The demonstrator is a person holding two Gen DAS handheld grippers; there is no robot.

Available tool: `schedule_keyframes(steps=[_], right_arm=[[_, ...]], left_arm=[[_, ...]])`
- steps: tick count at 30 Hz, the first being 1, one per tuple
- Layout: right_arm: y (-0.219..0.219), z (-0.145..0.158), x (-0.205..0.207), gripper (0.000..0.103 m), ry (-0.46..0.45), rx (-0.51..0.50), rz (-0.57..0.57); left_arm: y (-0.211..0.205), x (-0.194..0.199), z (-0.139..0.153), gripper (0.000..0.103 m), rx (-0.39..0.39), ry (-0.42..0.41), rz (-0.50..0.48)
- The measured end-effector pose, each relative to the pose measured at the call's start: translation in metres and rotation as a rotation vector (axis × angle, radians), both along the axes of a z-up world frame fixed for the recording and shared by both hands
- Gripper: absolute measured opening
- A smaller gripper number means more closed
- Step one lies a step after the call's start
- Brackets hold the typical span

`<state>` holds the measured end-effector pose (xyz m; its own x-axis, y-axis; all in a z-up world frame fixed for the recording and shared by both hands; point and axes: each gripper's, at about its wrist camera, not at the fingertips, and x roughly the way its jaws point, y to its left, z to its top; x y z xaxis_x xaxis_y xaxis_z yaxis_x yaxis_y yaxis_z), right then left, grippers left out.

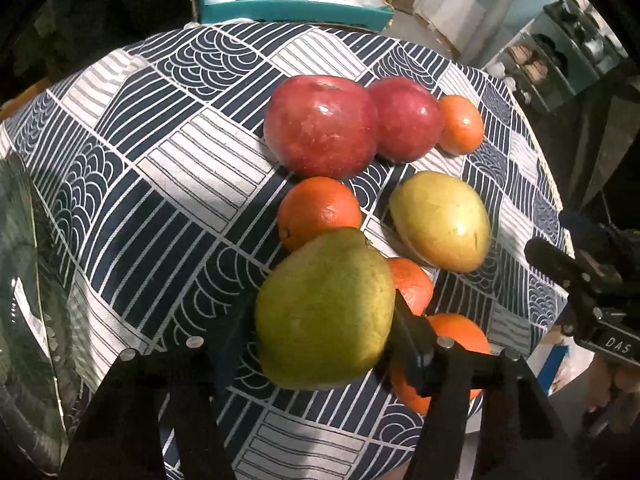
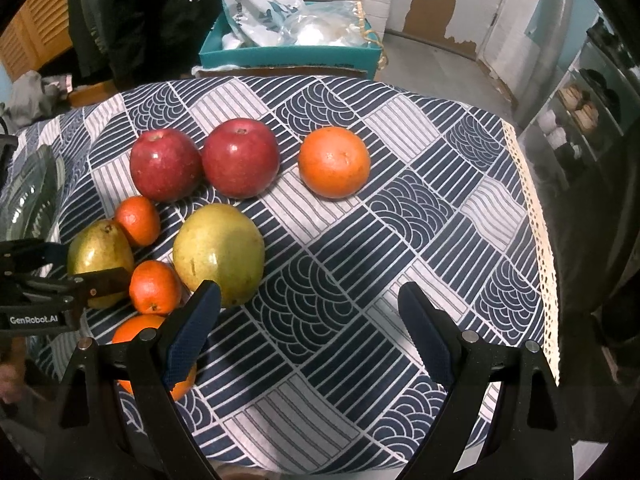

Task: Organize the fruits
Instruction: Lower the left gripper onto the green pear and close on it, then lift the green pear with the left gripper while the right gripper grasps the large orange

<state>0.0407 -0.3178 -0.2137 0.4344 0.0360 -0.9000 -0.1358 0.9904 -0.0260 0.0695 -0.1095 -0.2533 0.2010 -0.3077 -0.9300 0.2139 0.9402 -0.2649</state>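
My left gripper (image 1: 320,344) is shut on a green pear (image 1: 324,312), which also shows at the left of the right wrist view (image 2: 98,250) between the left gripper's fingers (image 2: 104,282). A second pear (image 2: 218,252) lies beside it. Two red apples (image 2: 166,164) (image 2: 240,158) stand behind, with a big orange (image 2: 334,162) to their right. Small oranges (image 2: 138,220) (image 2: 154,288) lie among the pears, and another orange (image 2: 136,330) sits behind my right gripper's left finger. My right gripper (image 2: 310,320) is open and empty over the cloth.
A patterned blue-and-white cloth (image 2: 400,240) covers the table; its lace edge (image 2: 536,216) runs down the right. A glass bowl (image 2: 28,200) stands at the left edge. A teal box (image 2: 288,52) with plastic bags stands behind the table.
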Motion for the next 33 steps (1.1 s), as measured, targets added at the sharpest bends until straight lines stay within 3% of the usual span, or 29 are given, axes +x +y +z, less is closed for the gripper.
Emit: schedule_keyframes(steps=[6,18,33], right_arm=[[0.004,0.001,-0.004,0.089,0.001,0.003,0.018],[0.042,0.008,-0.027,0.089,0.038,0.122,0.134],[0.088,-0.027,-0.037,0.089,0.178,0.111,0.233]], left_arm=[[-0.001,-0.008,0.003,0.066,0.049,-0.025,-0.013],[0.026,-0.037,0.021,0.066,0.120,-0.045,0.006],[0.054,-0.051,0.017,0.066,0.122,-0.027,0.070]])
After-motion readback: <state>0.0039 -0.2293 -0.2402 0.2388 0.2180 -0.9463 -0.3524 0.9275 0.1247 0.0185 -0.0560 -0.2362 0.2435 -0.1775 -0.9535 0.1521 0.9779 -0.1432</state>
